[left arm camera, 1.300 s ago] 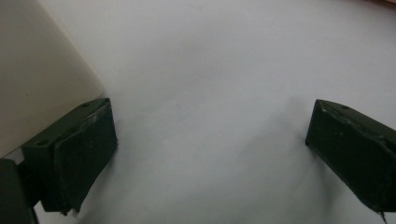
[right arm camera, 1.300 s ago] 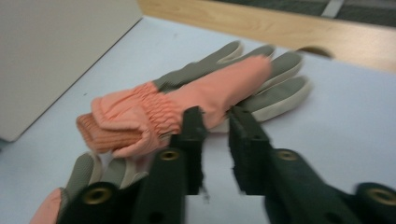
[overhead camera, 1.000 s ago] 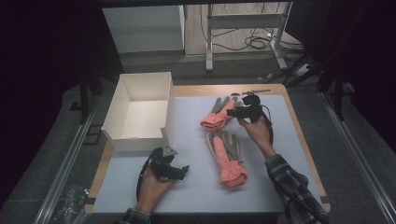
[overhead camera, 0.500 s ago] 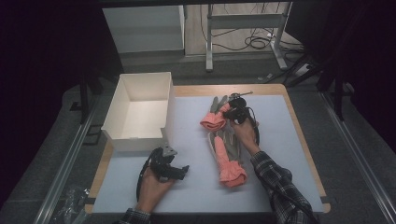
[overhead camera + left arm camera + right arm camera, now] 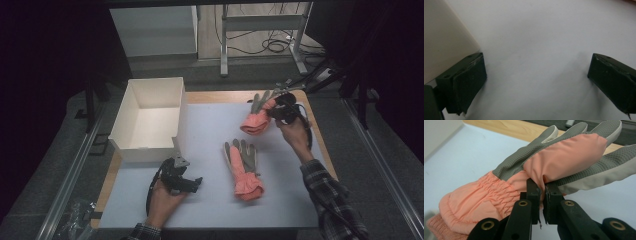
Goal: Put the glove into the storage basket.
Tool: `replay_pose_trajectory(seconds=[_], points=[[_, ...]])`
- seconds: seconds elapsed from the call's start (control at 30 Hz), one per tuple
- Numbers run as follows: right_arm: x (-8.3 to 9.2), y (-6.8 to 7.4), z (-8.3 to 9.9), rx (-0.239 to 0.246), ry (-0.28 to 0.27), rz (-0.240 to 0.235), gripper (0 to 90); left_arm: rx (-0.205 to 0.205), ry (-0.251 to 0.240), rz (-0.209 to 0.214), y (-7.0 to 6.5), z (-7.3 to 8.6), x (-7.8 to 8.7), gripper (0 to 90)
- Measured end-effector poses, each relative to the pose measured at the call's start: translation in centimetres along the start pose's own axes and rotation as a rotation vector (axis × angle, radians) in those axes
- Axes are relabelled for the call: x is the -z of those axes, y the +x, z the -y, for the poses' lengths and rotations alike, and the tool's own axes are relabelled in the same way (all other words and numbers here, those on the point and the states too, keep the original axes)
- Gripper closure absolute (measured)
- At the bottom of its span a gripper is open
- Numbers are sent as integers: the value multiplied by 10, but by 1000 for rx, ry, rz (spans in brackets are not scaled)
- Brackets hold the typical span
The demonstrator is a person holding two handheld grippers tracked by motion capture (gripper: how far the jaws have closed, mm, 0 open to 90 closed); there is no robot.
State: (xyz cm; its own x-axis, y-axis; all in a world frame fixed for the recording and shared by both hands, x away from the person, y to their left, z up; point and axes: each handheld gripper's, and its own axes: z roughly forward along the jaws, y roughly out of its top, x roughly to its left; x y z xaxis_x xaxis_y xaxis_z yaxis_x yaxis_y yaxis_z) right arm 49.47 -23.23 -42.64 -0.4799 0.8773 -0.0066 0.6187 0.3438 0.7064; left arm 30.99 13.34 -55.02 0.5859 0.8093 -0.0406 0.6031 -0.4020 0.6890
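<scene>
Two pink-and-grey gloves: one lies flat mid-table (image 5: pixel 243 170), the other (image 5: pixel 257 117) now hangs off the table (image 5: pixel 210 125), pinched in the right tongs (image 5: pixel 542 192), which have just closed. Left tongs (image 5: pixel 536 72) rest wide and empty beside the white box (image 5: pixel 147 117), the lifted glove's likely destination.

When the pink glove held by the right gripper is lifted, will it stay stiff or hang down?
Probably floppy: the lifted glove is pinched by a fold of thin fabric in the right gripper, and its cuff sags. It looks padded, so likely light. Its textured grey palm should resist slipping.
</scene>
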Motion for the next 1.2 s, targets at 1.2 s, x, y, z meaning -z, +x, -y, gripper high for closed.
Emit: replay_pose_trajectory(seconds=[1.2], points=[[-6,40,11,96,-7,-103,534,4,-3,0,0,0,0,18]])
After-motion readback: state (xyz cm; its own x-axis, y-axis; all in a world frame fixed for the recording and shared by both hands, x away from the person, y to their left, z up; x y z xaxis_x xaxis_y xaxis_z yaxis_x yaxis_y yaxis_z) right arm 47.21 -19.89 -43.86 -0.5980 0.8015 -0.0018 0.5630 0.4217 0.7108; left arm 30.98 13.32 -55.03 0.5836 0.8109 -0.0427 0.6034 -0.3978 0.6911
